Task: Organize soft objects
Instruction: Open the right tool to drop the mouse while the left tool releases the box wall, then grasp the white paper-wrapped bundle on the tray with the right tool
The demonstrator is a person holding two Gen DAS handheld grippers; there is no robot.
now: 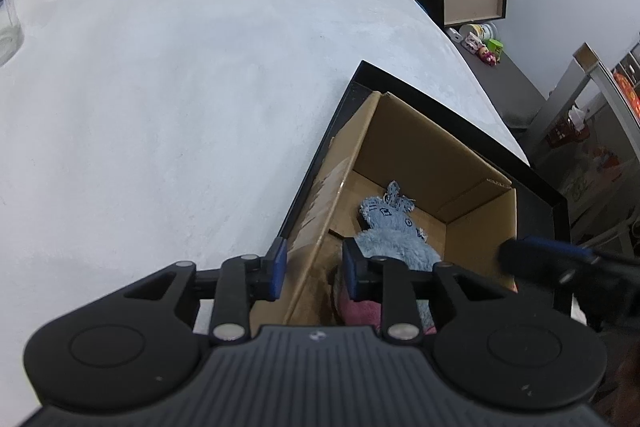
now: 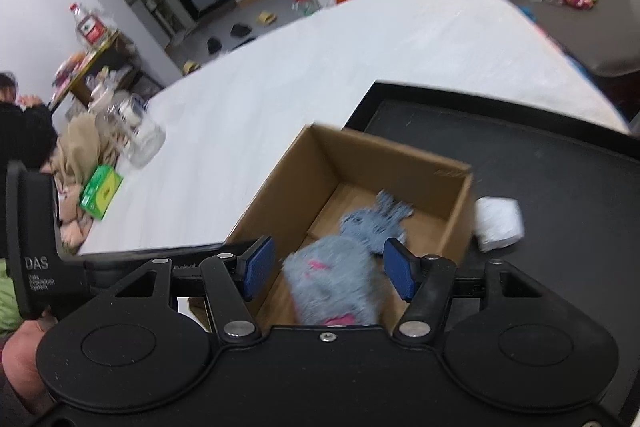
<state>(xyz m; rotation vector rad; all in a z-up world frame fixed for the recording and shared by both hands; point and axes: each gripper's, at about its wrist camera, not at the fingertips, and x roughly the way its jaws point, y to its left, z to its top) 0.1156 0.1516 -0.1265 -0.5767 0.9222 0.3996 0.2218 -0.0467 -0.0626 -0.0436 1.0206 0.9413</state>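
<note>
Both tongs released, holding nothing: left gripper [image 1: 314,269] straddles the cardboard box [image 1: 404,147] wall; right gripper [image 2: 328,269] hangs over the box opening. Inside: 1 fluffy grey-pink plush [image 2: 332,283] near, 1 blue knit toy [image 2: 374,221] beyond it. Both prob. light, squashy, non-fragile; pinch mid-body, deep into pile. Beyond box, on black tray [image 2: 560,187]: 1 white roll [image 2: 500,223], soft-looking.

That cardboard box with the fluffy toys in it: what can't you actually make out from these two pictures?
- Near end of the cardboard box: in both views the gripper bodies cover it.
- Pink soft item: left wrist view, mostly behind the left gripper.
- Blue-grey plush toy: right wrist view, motion-blurred; face unreadable.
- White roll on the black tray: blurred, partly behind the box wall.
</note>
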